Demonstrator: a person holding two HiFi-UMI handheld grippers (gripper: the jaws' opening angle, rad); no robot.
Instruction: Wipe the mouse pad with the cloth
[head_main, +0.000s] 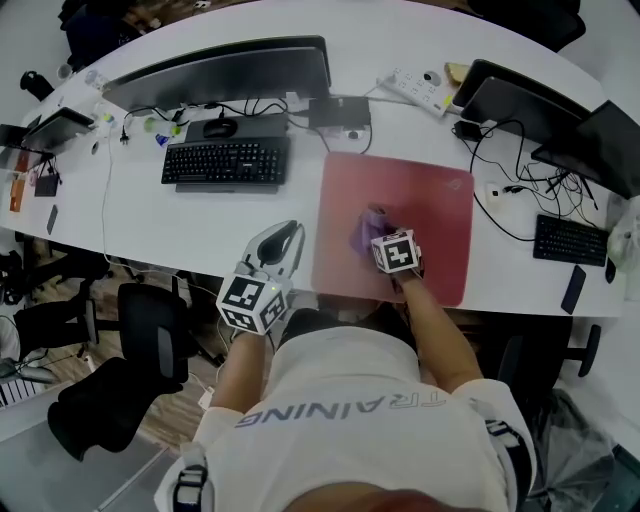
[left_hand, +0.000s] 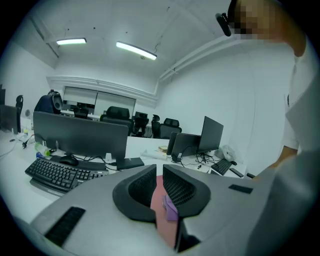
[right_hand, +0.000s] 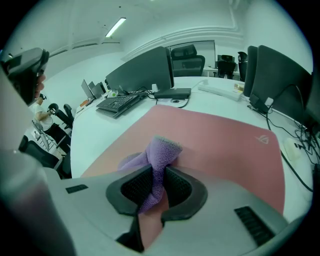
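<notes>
Cloth (head_main: 367, 229): purple, bunched into a ridge, resting on the pink mouse pad (head_main: 435, 205), left of its middle and about halfway between near and far edges. In the right gripper view, cloth (right_hand: 156, 159) rising ahead of the jaws, with its tail pulled down between them.

Right gripper (head_main: 380, 243): pinching the cloth, jaws pressed onto the fabric from both sides, reaching in from the near edge of the pad and pointing away from the body. Seen from its own camera, right gripper (right_hand: 159, 189) low over the mouse pad (right_hand: 225, 142), cloth touching the surface.

Uncovered pad: mostly to the right of the cloth and beyond it, a narrower strip to its left. Judged from that, next stroke best aimed rightward or away, pressed flat, kept short of the cables beside the right edge.

Left gripper (head_main: 288, 236): off the pad, over the bare white desk (head_main: 200, 215), just beside the pad's left edge, holding nothing. In the left gripper view, left gripper (left_hand: 157, 187) with jaws drawn almost together, only a thin slit, pad and cloth glimpsed through it. Nearer to the pad's left edge than the right one; well placed to pin that edge if the pad slides.

Keyboard (head_main: 226, 162): farther left and back, well apart from the wiping area.
</notes>
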